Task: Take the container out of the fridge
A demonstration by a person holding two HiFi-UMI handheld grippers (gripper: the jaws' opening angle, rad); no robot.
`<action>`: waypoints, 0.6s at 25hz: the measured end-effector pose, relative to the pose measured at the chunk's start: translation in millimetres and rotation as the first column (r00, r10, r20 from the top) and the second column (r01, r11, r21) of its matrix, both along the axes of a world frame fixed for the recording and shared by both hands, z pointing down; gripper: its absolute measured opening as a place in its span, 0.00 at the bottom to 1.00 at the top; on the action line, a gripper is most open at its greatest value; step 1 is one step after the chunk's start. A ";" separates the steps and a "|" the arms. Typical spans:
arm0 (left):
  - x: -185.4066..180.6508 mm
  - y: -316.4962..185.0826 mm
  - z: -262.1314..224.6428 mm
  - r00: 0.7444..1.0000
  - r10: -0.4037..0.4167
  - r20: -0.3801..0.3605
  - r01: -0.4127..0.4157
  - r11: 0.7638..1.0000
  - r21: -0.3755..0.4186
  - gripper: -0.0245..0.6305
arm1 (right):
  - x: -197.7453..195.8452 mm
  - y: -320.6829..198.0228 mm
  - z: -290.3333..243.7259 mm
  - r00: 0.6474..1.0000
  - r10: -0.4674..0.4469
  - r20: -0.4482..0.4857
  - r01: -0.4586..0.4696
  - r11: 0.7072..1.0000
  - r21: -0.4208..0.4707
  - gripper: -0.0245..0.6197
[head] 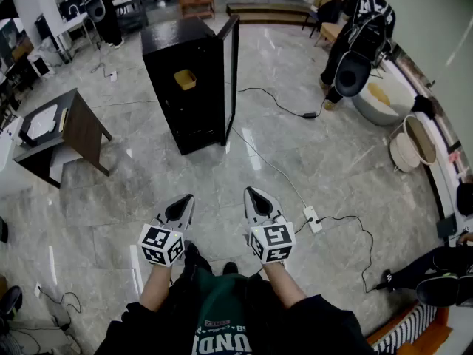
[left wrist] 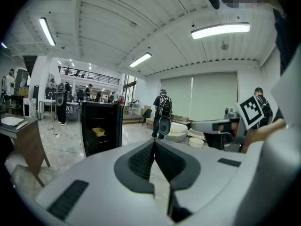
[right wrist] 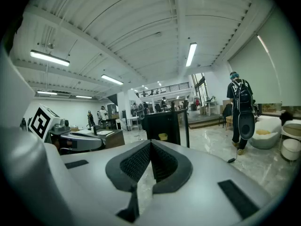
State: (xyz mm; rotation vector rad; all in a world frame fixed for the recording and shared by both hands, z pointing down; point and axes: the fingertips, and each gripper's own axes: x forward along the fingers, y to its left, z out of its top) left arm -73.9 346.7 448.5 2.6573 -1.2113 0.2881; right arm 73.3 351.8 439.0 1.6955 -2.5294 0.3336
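Note:
A tall black fridge [head: 188, 83] stands on the grey floor ahead, its door [head: 230, 76] swung open to the right. Inside on a shelf sits a small yellow container [head: 185, 79], also seen as the yellow container [left wrist: 98, 131] and the yellow container [right wrist: 162, 136]. My left gripper [head: 188, 199] and right gripper [head: 250, 193] hover side by side well short of the fridge, both pointing at it. Each has its jaws shut tip to tip with nothing between them: left gripper [left wrist: 153, 142], right gripper [right wrist: 150, 142].
A dark desk [head: 63, 135] stands left of the fridge. A cable [head: 273, 168] runs across the floor to a power strip [head: 312, 219] right of my grippers. A person [head: 355, 39] stands at the back right beside a white tub [head: 384, 98]. More tables lie beyond.

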 end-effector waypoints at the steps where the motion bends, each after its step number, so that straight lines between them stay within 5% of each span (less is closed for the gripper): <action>1: 0.3 0.8 0.6 1.000 0.000 0.002 0.000 1.000 -0.001 0.06 | 0.3 0.6 -0.1 1.000 0.000 0.001 0.000 1.000 0.001 0.09; 15: 4.1 1.4 4.6 1.000 0.003 -0.001 -0.003 1.000 -0.012 0.06 | -2.6 2.9 9.0 0.999 -0.029 0.015 0.030 0.999 -0.041 0.09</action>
